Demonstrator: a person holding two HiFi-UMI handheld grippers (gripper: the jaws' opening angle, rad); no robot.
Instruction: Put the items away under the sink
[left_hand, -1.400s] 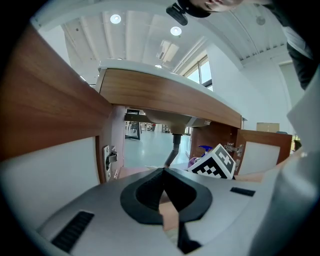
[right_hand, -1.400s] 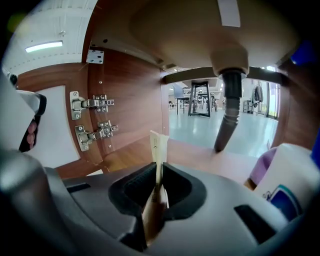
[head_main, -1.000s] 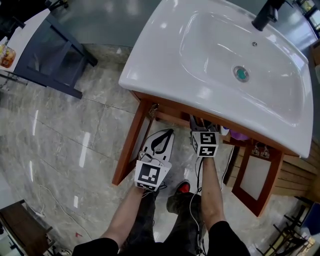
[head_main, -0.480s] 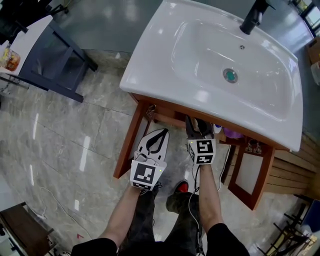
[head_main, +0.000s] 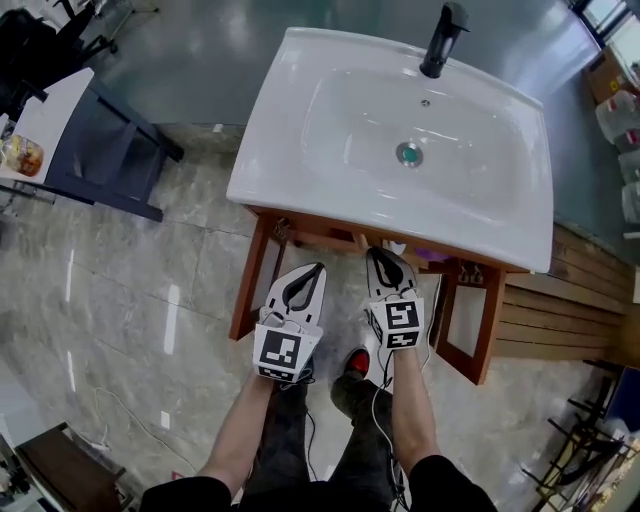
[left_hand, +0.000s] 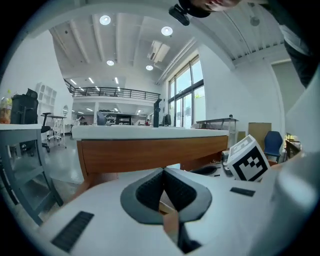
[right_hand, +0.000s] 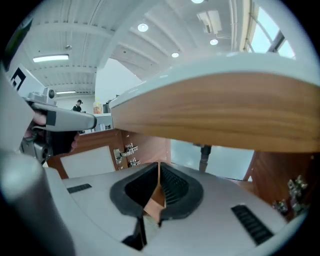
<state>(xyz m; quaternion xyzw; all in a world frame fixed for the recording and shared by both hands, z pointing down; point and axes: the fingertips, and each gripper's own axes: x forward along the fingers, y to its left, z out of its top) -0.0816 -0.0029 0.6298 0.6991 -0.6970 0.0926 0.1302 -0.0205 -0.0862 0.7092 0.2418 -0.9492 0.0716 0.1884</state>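
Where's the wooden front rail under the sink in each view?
Head view: wooden front rail runs along under the sink's near edge, mid frame.
Left gripper view: rail is a level brown band across the middle.
Right gripper view: rail fills a wide band across the upper right.
Shared landmark: the white sink resting on it.

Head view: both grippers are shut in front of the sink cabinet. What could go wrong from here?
1. The right gripper, jaws just closed on nothing, points in below the front edge of the sink; lifting it might strike that edge.
2. The open cabinet door stands close beside it; a sideways swing could knock the door.
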